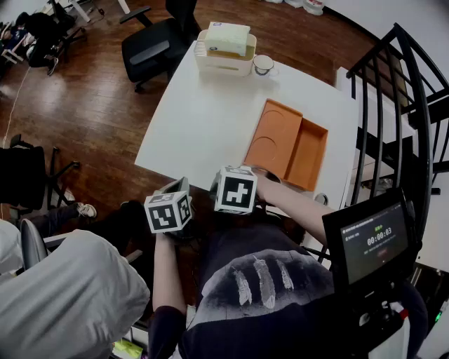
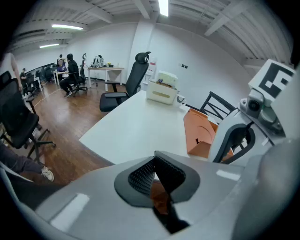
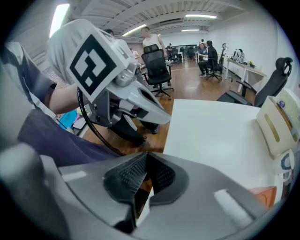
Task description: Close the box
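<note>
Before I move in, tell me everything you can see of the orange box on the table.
The orange box lies open on the white table, toward its near right corner. It looks like matte card: a shallow empty tray on the right and a lid folded out to its left, with a round recess in its inner face. In the left gripper view the lid seems to slant upward, not lie flat. Only the table appears to touch it.

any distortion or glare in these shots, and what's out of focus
Head view: mild barrel bend, the railing curves, corners darken, white table evenly lit, no glare. Left gripper view: strong fisheye, black corners, ceiling light blown out, left gripper body soft up close. Right gripper view: same fisheye, right gripper soft, room behind sharper.
</note>
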`<state>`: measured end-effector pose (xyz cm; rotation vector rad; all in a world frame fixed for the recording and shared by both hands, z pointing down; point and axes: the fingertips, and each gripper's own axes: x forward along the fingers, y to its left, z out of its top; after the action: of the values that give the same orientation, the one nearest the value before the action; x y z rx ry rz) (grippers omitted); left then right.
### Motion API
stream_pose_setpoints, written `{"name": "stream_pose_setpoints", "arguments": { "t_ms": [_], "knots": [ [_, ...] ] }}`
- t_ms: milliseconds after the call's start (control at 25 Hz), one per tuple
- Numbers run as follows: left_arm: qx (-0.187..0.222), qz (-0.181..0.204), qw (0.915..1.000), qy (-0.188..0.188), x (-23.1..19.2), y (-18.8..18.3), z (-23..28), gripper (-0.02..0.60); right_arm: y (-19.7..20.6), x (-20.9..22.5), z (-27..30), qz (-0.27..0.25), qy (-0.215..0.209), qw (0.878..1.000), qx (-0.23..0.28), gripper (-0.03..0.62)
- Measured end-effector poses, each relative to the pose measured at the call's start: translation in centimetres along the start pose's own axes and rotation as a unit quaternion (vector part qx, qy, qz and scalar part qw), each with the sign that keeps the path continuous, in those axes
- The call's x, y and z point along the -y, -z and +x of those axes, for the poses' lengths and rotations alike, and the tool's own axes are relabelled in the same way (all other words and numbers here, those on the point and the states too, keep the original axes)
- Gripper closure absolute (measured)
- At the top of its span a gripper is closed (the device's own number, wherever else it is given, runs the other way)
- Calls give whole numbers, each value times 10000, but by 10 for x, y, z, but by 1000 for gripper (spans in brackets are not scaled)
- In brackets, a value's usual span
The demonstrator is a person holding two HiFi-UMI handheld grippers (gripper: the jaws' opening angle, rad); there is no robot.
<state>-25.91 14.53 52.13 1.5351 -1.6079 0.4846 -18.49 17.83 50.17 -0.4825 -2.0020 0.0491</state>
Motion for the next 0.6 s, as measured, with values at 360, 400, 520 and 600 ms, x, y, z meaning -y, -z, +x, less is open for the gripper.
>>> {"name": "stream_pose_setpoints", "arguments": {
  "t_ms": [360,400,520,600],
  "knots": [
    [-177,513,9981,292,52,-2,21,566,54,1,-23,347,50,9992,-186,589],
    [-221,600,9974,318,61,-3,18,566,58,-2,-29,402,58,9990,-179,589],
    [-371,887,9949,311,78,-3,17,565,66,-8,-46,459,59,9989,-43,589],
    [-352,1051,9937,140,83,-10,18,566,71,-8,-58,457,72,9989,107,589]
  ]
}}
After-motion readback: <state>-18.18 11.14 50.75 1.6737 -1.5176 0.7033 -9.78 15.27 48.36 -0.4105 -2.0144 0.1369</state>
